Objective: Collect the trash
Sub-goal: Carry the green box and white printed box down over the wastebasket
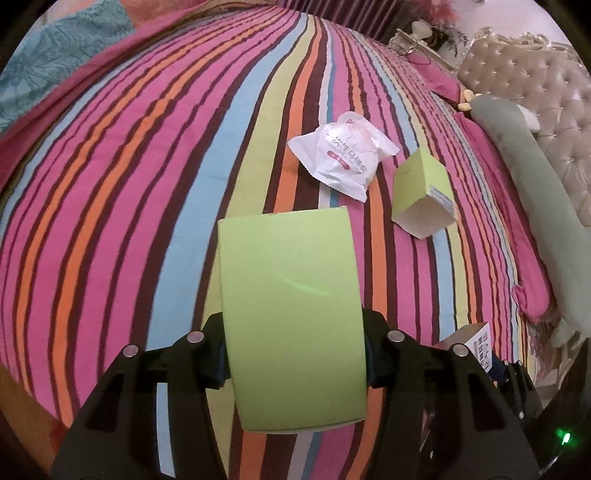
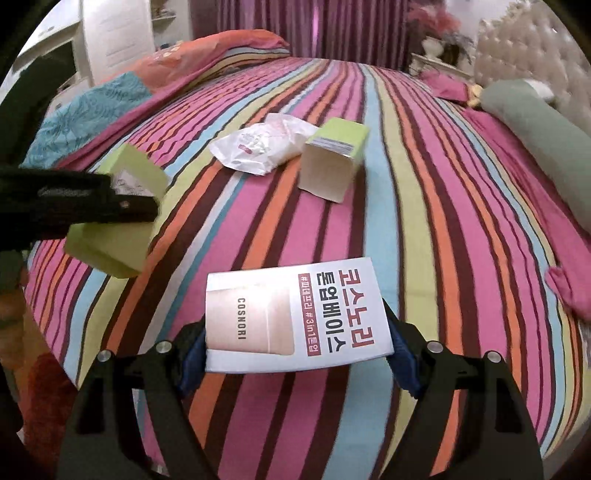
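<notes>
My left gripper (image 1: 293, 354) is shut on a plain green carton (image 1: 290, 314) and holds it above the striped bed. The same carton (image 2: 118, 218) and left gripper show at the left of the right wrist view. My right gripper (image 2: 297, 350) is shut on a white COSNORI box (image 2: 295, 317) with red Korean lettering; its corner shows in the left wrist view (image 1: 480, 343). On the bed lie a crumpled white wrapper (image 1: 341, 157) (image 2: 260, 147) and, right beside it, a small green box with an open end (image 1: 423, 195) (image 2: 330, 164).
The striped bedspread (image 1: 129, 184) (image 2: 461, 240) fills both views. A long grey-green bolster (image 1: 535, 177) and a tufted headboard (image 1: 546, 81) lie to the right. A teal and pink quilt (image 2: 96, 107) is bunched at the far left. Curtains (image 2: 314, 26) hang behind.
</notes>
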The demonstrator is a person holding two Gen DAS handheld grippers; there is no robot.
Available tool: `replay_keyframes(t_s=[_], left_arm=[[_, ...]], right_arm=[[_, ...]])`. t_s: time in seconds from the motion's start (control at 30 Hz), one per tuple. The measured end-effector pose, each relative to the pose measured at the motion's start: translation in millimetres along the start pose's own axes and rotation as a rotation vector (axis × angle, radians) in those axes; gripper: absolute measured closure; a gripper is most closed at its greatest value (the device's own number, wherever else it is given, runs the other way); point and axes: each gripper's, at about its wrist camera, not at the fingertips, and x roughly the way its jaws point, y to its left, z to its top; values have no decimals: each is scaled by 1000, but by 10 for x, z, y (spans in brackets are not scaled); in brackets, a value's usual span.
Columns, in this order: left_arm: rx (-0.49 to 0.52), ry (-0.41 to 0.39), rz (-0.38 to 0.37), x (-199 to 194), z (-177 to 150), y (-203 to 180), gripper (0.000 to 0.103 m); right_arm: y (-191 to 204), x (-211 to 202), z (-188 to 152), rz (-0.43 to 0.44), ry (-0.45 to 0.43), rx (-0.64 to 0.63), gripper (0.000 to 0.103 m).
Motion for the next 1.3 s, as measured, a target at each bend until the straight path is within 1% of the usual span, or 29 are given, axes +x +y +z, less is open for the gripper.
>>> replay_keyframes(t_s=[0.23, 0.4, 0.6, 0.77, 0.9, 1.07, 1.17, 1.3], left_arm=[[46, -29, 0, -342, -327, 116, 52], [75, -32, -3, -486, -633, 257, 52], [116, -17, -2, -581, -1103, 404, 52], [151, -5, -8, -655, -1442, 437, 52], [184, 15, -17, -706, -1762, 429, 52], [227, 74, -26, -666, -2175, 381, 52], [253, 145, -22, -529, -2461, 347, 52], [244, 245, -19, -295, -2711, 371, 52]], right_arm=[[-191, -247, -201, -17, 7, 127, 27], [-265, -446, -445, 14, 5, 224, 27], [-262, -638, -793, 55, 11, 302, 27], [-241, -777, -1089, 99, 19, 372, 27], [-186, -845, -1255, 123, 27, 405, 27], [-17, -833, -1494, 144, 68, 407, 27], [83, -755, -1668, 153, 113, 408, 27], [195, -603, -1910, 154, 196, 396, 27]])
